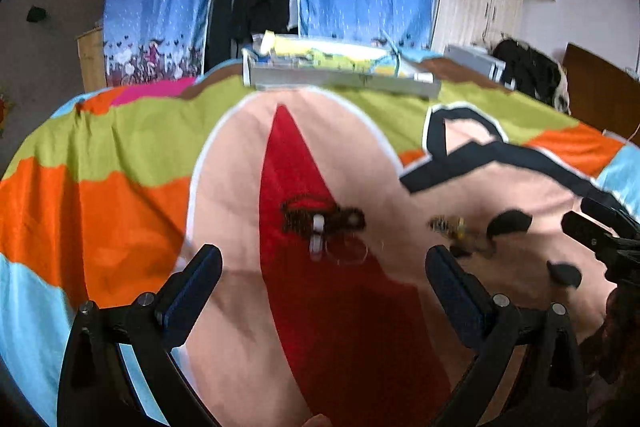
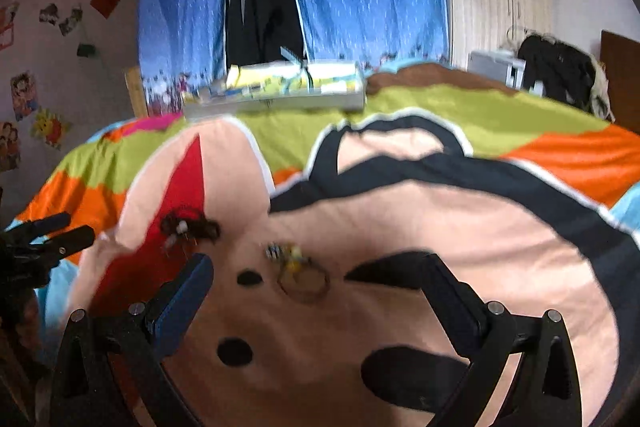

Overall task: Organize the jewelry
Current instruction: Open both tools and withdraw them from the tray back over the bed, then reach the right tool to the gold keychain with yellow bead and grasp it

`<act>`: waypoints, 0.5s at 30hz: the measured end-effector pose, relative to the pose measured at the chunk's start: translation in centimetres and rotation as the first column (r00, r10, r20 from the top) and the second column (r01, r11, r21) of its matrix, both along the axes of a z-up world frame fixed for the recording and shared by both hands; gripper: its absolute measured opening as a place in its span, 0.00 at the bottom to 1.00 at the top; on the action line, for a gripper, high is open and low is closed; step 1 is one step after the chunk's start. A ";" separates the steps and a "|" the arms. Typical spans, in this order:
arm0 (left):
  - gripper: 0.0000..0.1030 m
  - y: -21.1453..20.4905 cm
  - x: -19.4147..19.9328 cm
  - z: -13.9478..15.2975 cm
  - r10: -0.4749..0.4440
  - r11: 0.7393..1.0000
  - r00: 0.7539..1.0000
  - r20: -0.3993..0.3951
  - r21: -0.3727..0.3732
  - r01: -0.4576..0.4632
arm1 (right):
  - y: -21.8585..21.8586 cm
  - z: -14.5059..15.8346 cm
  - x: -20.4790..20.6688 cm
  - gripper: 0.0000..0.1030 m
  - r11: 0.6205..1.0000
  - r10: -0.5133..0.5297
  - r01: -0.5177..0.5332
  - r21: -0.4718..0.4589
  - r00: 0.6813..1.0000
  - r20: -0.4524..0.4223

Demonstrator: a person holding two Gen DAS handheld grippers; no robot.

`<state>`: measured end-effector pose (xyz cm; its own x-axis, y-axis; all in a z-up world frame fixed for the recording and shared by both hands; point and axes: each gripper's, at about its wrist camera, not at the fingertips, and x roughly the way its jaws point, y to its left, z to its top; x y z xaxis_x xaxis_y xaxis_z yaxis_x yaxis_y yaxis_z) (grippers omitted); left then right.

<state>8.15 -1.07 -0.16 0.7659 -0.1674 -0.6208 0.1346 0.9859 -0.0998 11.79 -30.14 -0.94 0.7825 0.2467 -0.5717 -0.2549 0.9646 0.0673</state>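
While both tools hover with jaws spread wide and empty, the left gripper (image 1: pixel 324 267) faces the dark beaded tangle (image 1: pixel 322 219) on the bedspread (image 1: pixel 100 195), and the right gripper (image 2: pixel 316 275) faces the small yellow-beaded cluster (image 2: pixel 290 257), just right of that tangle. The step looks like an approach to a first pick. Next, each must drop onto its piece, close, and carry it to the tray (image 1: pixel 340 77) well beyond the tangle.
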 end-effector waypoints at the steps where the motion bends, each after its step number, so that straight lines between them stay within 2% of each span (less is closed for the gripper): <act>1: 0.97 -0.1 0.0 -0.6 -0.004 1.000 1.000 -0.014 0.007 0.004 | 0.0 -0.6 0.3 1.00 1.000 -0.002 0.002 -0.001 1.000 -0.019; 7: 0.97 -0.5 1.0 -3.1 -0.025 0.999 0.996 -0.088 0.022 0.027 | 0.1 -3.9 3.0 1.00 0.999 0.036 -0.033 0.029 0.988 -0.147; 15: 0.97 -0.5 3.2 -4.9 -0.034 0.999 0.987 -0.159 -0.015 0.032 | 0.3 -5.6 4.2 1.00 0.995 0.090 -0.080 0.063 0.977 -0.193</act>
